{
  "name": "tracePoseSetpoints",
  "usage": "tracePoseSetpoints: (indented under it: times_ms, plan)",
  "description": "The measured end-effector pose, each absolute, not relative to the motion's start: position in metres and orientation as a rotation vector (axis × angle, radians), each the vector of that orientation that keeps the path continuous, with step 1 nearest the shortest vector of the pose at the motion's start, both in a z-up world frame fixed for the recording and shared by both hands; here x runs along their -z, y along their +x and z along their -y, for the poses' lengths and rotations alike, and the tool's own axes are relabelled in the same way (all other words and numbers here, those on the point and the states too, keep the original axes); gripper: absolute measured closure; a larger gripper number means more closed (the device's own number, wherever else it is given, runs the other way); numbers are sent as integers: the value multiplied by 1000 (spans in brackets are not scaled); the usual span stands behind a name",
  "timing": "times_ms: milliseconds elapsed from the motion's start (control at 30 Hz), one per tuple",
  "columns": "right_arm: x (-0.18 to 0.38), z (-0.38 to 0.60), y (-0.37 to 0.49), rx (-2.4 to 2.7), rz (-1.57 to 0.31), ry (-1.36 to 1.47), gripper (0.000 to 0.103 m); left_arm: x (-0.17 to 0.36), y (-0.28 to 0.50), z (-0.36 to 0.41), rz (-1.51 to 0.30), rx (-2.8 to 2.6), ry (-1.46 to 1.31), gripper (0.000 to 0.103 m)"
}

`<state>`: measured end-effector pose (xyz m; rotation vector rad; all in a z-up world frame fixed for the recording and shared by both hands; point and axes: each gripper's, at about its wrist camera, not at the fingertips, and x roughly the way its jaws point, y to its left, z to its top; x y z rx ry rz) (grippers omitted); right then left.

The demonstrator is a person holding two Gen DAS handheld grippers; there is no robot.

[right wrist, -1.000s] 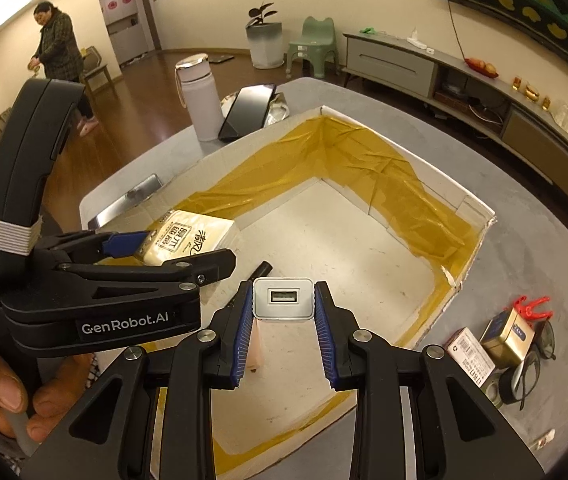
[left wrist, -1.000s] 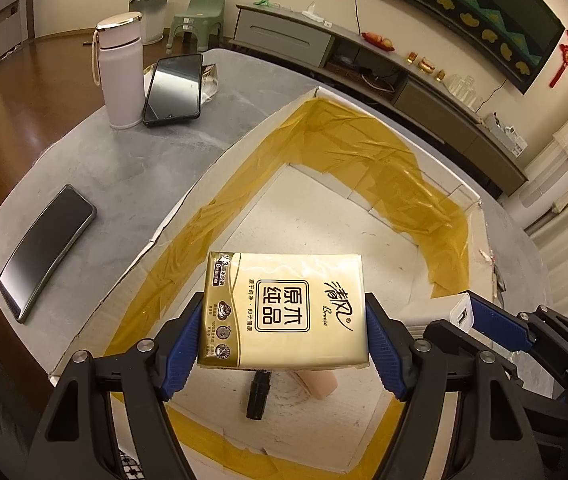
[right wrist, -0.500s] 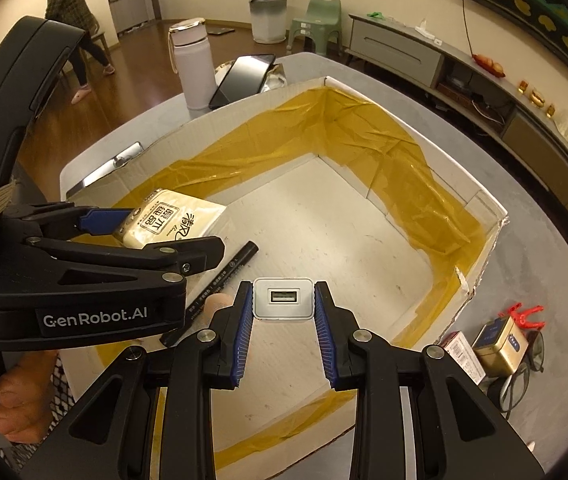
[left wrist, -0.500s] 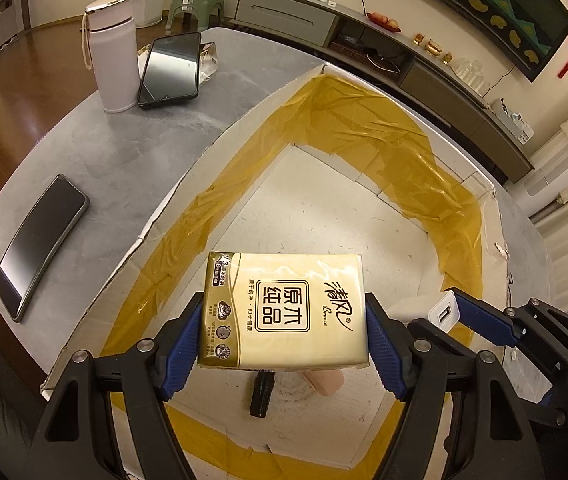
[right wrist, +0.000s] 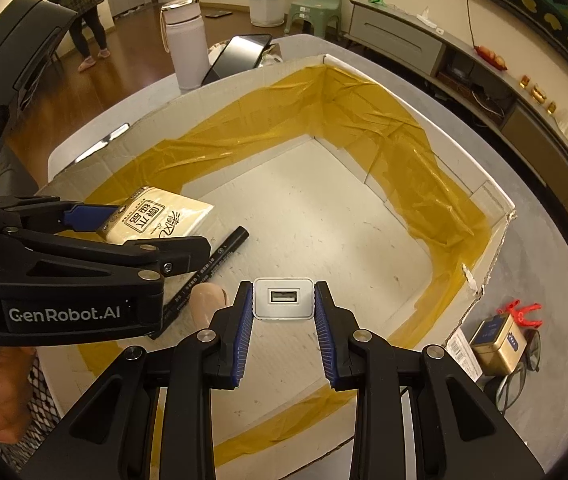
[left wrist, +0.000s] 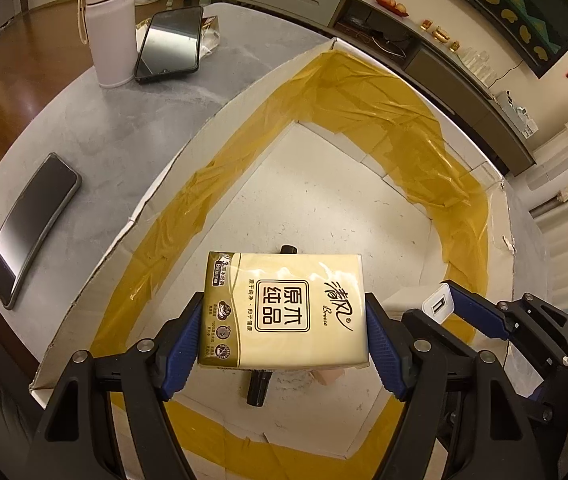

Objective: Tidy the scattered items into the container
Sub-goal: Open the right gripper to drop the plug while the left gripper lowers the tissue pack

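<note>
**Two grippers, two loads, one box**

While both tools hang over the open white cardboard box lined with yellow-brown tape (left wrist: pixel 436 152), we see each one loaded. Our left gripper (left wrist: pixel 284 320) has its blue-padded jaws clamped on the sides of a cream and gold tissue pack printed with dark characters (left wrist: pixel 284 308), held level above the box floor near its front wall. Our right gripper (right wrist: pixel 284 300) has its jaws pressed tight on a small white USB charger block (right wrist: pixel 283 299), port facing the camera, also above the box floor.

On the floor of the box lies a black marker pen (right wrist: pixel 220 256), partly under the tissue pack in the left wrist view, and just beside it a small pale pink object (right wrist: pixel 208 302) we cannot identify.

Outside the box, on the grey table (left wrist: pixel 96 132), stand a pale pink flask with a gold lid (left wrist: pixel 108 32), a dark phone (left wrist: pixel 170 42) leaning beside it, and another dark phone (left wrist: pixel 32 228) lying flat. To the right of the box sit a gold tin (right wrist: pixel 498 344), a red clip (right wrist: pixel 522 314) and a pair of glasses (right wrist: pixel 520 376).
</note>
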<state>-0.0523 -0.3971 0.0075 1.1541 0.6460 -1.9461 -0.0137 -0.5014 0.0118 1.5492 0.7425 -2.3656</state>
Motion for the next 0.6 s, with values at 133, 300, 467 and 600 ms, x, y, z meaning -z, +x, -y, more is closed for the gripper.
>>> tracePoseSetpoints:
  times_ms: [133, 300, 467, 600]
  plan:
    - [-5, 398, -54, 1948, -656, 1154, 71, -11, -15, 500, -739, 2368, 1569, 28]
    - [-5, 399, -54, 1948, -652, 1152, 71, -11, -16, 498, -732, 2367, 1583, 28]
    - [-5, 399, -53, 1949, -653, 1144, 71, -11, -16, 500, -739, 2359, 1581, 28]
    - [-6, 398, -52, 1951, -643, 1141, 71, -11, -15, 502, -740, 2356, 1572, 28]
